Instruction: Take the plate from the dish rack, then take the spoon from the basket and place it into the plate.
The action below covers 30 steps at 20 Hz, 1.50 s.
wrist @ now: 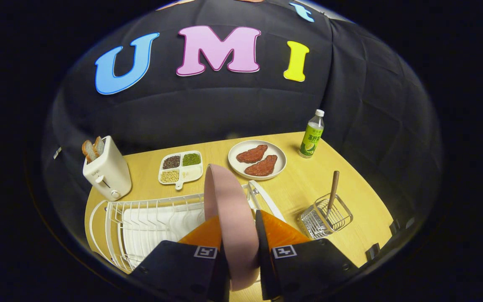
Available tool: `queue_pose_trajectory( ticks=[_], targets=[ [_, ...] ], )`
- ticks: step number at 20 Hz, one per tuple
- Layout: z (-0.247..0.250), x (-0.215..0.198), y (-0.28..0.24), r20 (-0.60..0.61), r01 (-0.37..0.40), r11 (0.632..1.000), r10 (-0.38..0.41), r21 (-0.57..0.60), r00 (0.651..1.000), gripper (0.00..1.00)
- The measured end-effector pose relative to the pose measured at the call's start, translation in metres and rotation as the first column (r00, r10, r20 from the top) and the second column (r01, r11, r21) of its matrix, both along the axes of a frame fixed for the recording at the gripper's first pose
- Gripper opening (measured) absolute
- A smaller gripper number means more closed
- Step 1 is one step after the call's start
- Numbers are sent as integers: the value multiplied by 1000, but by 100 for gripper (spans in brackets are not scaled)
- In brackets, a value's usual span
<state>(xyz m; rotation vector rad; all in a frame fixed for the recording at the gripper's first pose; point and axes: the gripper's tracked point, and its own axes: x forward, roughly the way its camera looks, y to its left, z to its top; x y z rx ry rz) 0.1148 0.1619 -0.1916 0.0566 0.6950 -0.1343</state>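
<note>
A pink plate (pixel 229 209) stands on edge between my fingers, and my gripper (pixel 237 226) is shut on its rim. The plate is held above the white wire dish rack (pixel 141 222), which lies just ahead and to the left of the fingers. To the right of the fingers stands a small wire basket (pixel 327 218) with a spoon (pixel 333 191) upright in it, its brown handle pointing up. The plate's lower part is hidden between the gripper's bodies.
On the wooden table (pixel 300 184) beyond the rack are a white toaster (pixel 107 172) with bread, a divided tray of beans (pixel 181 167), a plate with two meat pieces (pixel 257 159) and a green bottle (pixel 312 136). The table edge runs close on the right.
</note>
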Motion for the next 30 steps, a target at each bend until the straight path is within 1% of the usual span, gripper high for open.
queue_pose_trajectory(
  ticks=[1,2,3,6,8,10,12,14,17,21,23,26,30],
  targets=[
    [7,5,-7,28,24,1000,-24,-1,999,33],
    [15,8,-5,49,27,999,-28,18,998,32],
    [16,11,-4,42,22,999,-24,42,999,31],
    [12,7,-1,10,2,997,-3,80,1000,31],
    [14,3,-1,17,-22,995,20,98,1000,30],
    [18,-3,-2,21,-60,992,58,111,998,30],
    [24,-11,-3,22,-103,983,101,150,995,30],
    [31,-25,-3,21,-149,968,148,201,989,30],
    [38,-52,-19,8,-202,948,207,246,978,31],
    [34,-98,-42,-23,-266,909,289,321,957,30],
    [25,-126,-55,-55,-294,880,337,374,940,30],
    [12,-159,-78,-96,-314,839,393,445,914,30],
    [-17,-183,-115,-141,-344,793,468,503,872,30]
  ],
)
